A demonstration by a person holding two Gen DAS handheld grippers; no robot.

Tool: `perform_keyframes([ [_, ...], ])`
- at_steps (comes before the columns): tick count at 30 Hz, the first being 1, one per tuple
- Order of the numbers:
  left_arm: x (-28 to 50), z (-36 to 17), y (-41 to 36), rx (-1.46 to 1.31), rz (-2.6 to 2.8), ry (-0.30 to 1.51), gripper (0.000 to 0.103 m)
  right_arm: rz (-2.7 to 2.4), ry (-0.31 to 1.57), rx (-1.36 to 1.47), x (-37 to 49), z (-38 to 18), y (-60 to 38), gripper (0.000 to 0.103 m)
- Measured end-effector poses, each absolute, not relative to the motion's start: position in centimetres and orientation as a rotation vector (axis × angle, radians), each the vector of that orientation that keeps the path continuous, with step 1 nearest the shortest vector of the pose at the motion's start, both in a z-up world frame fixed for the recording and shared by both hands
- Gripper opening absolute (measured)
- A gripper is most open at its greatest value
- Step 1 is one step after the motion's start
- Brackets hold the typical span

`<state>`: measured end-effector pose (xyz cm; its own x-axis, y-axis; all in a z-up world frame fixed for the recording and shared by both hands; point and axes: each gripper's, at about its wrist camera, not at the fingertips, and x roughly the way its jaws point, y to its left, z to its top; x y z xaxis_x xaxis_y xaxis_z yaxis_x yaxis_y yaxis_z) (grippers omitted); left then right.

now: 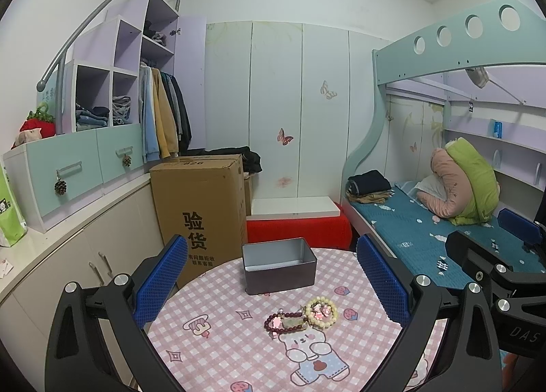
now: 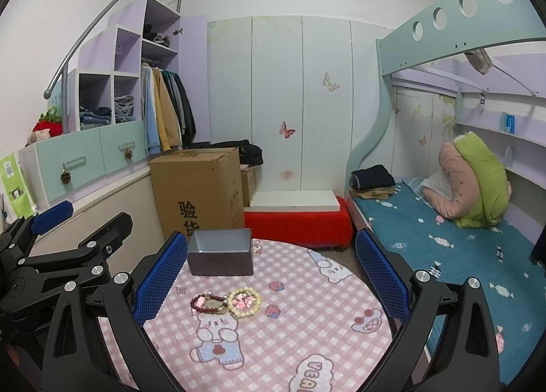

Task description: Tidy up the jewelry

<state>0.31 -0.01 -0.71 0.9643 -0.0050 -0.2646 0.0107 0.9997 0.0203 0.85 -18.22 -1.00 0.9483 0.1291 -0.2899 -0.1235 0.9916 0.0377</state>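
An open, empty dark metal tin (image 1: 279, 269) stands on the round table with a pink checked cloth (image 1: 218, 351). In front of it lie a cream bead bracelet (image 1: 321, 314) with pink charms inside and a dark red bead bracelet (image 1: 283, 322), touching. The left gripper (image 1: 273, 279) is open and empty, held above the table short of the jewelry. In the right wrist view the tin (image 2: 221, 252), cream bracelet (image 2: 244, 301) and red bracelet (image 2: 207, 303) sit left of centre. The right gripper (image 2: 271, 276) is open and empty.
A tall cardboard box (image 1: 201, 207) stands behind the table on the left, and a red-covered bench (image 1: 300, 228) behind it. A bed with a blue cover (image 1: 436, 238) lies to the right. A cabinet counter (image 1: 68, 242) runs along the left.
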Motion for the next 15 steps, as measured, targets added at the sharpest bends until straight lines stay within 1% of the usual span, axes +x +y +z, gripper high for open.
perform_keyframes([
  [15, 1.07, -1.53, 0.13, 0.024, -0.005, 0.276, 0.096, 0.127, 0.305, 0.026, 1.25, -1.42, -18.11, 0.096],
])
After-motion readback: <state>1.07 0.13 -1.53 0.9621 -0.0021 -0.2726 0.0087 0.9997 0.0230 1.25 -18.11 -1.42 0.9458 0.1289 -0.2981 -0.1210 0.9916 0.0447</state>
